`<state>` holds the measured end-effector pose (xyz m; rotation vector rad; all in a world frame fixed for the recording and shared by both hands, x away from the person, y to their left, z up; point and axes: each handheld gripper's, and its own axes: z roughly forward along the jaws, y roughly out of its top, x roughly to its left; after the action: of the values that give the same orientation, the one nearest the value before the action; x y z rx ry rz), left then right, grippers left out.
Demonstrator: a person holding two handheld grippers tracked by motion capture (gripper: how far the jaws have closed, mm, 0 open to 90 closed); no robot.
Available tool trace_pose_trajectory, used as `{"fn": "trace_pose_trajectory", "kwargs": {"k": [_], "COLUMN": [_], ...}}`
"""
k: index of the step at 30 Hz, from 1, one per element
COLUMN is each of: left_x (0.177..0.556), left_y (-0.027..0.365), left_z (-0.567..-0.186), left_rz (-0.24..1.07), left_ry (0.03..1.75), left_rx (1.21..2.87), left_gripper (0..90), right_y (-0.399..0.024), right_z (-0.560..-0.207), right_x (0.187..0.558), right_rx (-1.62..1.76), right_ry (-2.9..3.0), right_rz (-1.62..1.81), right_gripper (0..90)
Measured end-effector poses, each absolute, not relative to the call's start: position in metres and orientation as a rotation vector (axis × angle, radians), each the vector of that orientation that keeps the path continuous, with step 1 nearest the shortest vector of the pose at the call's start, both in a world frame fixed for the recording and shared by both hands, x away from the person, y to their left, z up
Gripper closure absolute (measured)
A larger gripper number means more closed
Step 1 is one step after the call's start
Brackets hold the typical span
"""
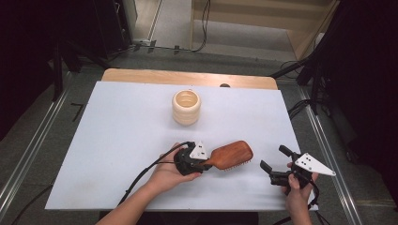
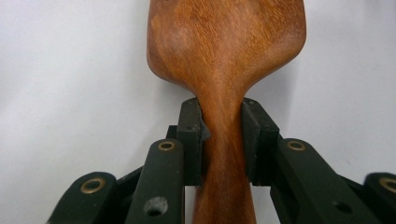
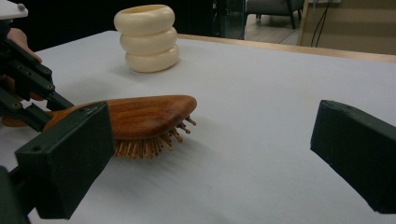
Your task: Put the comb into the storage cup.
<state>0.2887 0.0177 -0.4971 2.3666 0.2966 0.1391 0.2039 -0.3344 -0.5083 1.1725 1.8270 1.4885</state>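
Observation:
A wooden hairbrush (image 1: pixel 231 155) lies bristles down near the table's front middle. My left gripper (image 1: pixel 202 163) is shut on its handle. In the left gripper view both pads (image 2: pixel 192 135) press the narrow neck of the hairbrush (image 2: pixel 224 51). The right gripper (image 1: pixel 273 158) stands open at the front right, a short way from the brush head, with nothing between its jaws. The right gripper view looks between its wide-apart fingers (image 3: pixel 74 154) at the hairbrush (image 3: pixel 144 114) with its bristles on the table.
A cream ribbed holder (image 1: pixel 187 107) made of stacked rings stands upright behind the brush, also seen as the holder (image 3: pixel 147 37) in the right gripper view. The white tabletop (image 1: pixel 117 140) has free room to the left. Dark stands and cables surround the table.

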Motion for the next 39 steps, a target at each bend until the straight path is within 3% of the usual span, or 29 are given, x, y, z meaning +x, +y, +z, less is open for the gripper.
{"fn": "trace_pose_trajectory", "kwargs": {"k": [17,39], "left_x": [0.283,0.274], "left_y": [0.048,0.088], "left_z": [-0.481,-0.469], "left_rz": [0.231,0.355], "left_ry": [0.388,0.480], "left_rx": [2.202,2.079], "left_gripper": [72.4,72.4], "right_y": [-0.296,-0.238], "right_z": [-0.485,-0.455], "right_x": [0.209,0.244], "right_rx": [1.197,1.197], "right_ry": [1.861,1.936], "right_rz": [1.582,1.579], "right_gripper": [0.0,0.0]}}
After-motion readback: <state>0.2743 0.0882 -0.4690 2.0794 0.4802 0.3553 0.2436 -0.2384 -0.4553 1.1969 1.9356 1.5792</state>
